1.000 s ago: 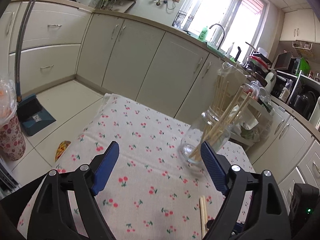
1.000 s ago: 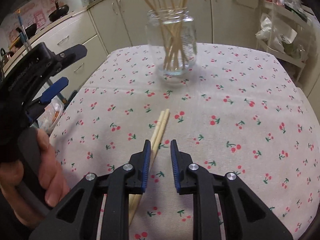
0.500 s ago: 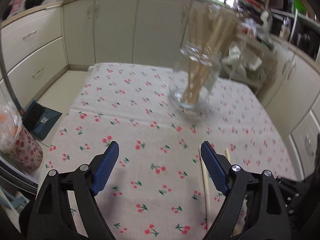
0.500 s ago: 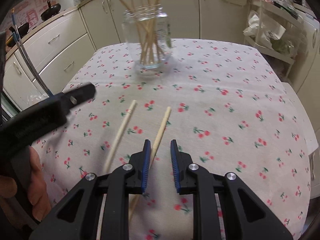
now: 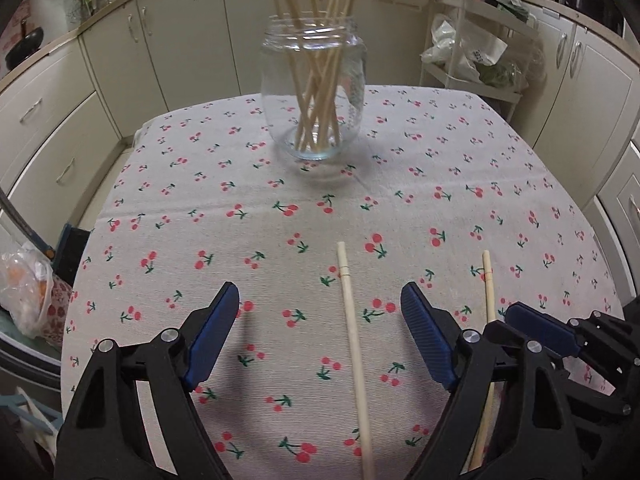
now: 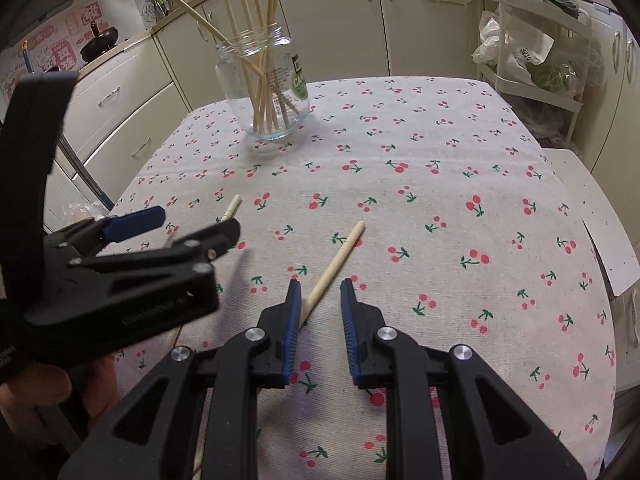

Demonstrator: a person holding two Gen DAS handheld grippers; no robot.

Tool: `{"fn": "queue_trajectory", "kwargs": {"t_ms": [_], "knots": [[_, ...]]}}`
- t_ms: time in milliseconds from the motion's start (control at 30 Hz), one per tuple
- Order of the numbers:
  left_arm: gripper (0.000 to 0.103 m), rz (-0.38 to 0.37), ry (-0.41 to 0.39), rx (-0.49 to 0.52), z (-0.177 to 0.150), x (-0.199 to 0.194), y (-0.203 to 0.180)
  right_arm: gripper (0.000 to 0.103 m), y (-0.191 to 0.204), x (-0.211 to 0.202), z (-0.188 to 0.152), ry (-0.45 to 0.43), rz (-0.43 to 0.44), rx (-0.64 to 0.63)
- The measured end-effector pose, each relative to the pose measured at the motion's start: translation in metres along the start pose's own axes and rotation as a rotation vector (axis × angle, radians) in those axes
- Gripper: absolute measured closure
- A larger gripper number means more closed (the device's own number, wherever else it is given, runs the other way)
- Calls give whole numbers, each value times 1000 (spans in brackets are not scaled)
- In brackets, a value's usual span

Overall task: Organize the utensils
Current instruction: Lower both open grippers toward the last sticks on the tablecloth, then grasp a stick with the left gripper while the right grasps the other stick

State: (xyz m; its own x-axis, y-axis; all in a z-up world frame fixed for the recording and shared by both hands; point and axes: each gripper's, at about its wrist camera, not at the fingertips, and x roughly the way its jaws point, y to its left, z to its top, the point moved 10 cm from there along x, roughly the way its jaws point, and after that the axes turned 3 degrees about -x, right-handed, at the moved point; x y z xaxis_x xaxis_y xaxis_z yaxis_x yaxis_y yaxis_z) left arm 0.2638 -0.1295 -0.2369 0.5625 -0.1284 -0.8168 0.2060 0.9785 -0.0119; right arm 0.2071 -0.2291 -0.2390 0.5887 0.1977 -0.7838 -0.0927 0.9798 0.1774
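Note:
Two loose wooden chopsticks lie on the cherry-print tablecloth. One chopstick lies between the jaws of my left gripper, which is wide open just above the cloth. The other chopstick runs between the jaws of my right gripper, which is partly open and holds nothing; it also shows in the left wrist view. A glass jar with several chopsticks stands at the far middle of the table; it also shows in the right wrist view.
Cream kitchen cabinets ring the table. A wire rack with plastic bags stands at the far right. A bag and a flowered cup sit on the floor at the left. The left gripper body fills the right wrist view's left side.
My left gripper swung from the far side to face the jar and dropped over the left chopstick. The two chopsticks, first side by side, are now apart. My right gripper stays over its chopstick.

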Motion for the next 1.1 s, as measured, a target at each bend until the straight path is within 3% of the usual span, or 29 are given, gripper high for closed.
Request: {"fn": "queue_trajectory", "kwargs": {"t_ms": [133, 267, 333, 533, 833, 967, 1100], "knots": [[49, -29, 11, 18, -3, 8, -8, 82, -1, 1, 1, 2, 2, 1], [85, -71, 7, 44, 0, 8, -9, 77, 0, 5, 5, 10, -8, -6], [95, -86, 13, 53, 2, 10, -4, 74, 3, 8, 9, 20, -22, -19], [98, -169, 46, 68, 2, 10, 11, 75, 14, 19, 16, 53, 19, -61], [93, -165, 74, 58, 6, 14, 7, 75, 12, 29, 25, 99, -53, -66], [96, -159, 73, 72, 9, 16, 5, 94, 13, 32, 28, 102, -96, -110], [98, -191, 87, 82, 9, 16, 5, 97, 15, 32, 27, 115, -72, -135]]}}
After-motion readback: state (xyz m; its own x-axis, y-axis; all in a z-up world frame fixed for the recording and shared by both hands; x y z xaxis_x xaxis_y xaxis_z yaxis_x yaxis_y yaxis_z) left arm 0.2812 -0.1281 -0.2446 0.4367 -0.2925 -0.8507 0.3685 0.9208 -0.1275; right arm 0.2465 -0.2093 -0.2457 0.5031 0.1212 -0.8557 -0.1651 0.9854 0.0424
